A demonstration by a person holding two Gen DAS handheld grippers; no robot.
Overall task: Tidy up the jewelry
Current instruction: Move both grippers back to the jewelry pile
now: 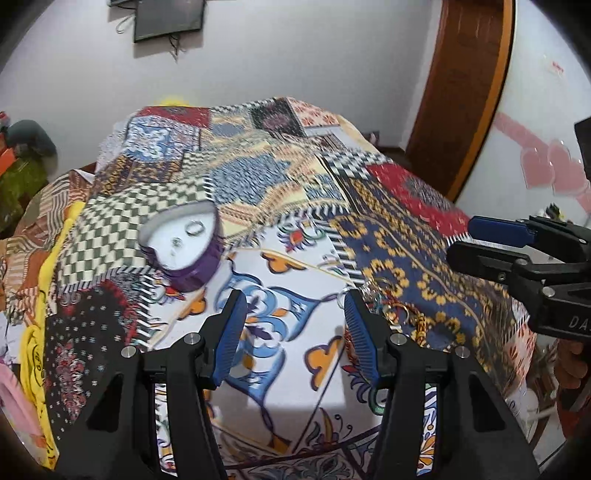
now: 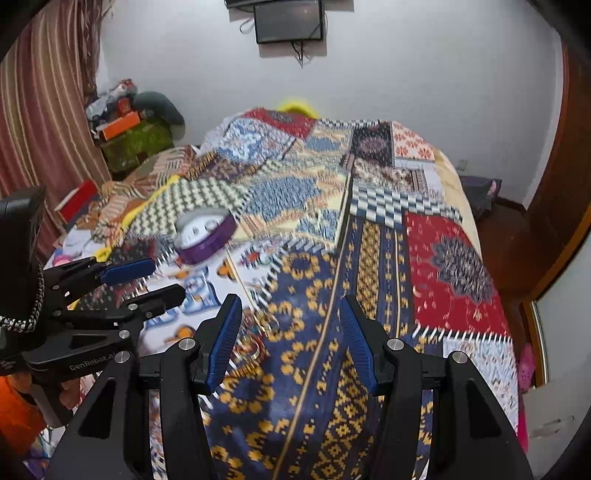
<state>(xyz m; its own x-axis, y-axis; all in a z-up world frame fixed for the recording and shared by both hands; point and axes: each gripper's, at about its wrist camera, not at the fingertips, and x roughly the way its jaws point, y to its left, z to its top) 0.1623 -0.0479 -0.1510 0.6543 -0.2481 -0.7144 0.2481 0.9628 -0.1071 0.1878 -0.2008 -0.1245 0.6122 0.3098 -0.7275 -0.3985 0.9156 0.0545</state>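
Note:
A purple heart-shaped jewelry box [image 1: 183, 245] with a white inside lies open on the patterned bedspread; a silver ring [image 1: 194, 228] and another small piece [image 1: 176, 242] lie in it. It also shows in the right wrist view [image 2: 204, 233]. A pile of loose rings and chains [image 1: 397, 308] lies on the blue-and-gold patch, also in the right wrist view [image 2: 255, 334]. My left gripper [image 1: 295, 325] is open and empty above the cloth, the pile just right of its right finger. My right gripper [image 2: 290, 332] is open and empty, the pile beside its left finger.
The patchwork bedspread [image 1: 280, 177] covers the bed. Yellow and pink cloths [image 1: 33, 354] lie at its left edge. A wooden door frame [image 1: 469, 92] stands at the right, a screen [image 2: 288, 20] hangs on the far wall, and a curtain [image 2: 40, 110] and cluttered boxes [image 2: 129, 129] stand left.

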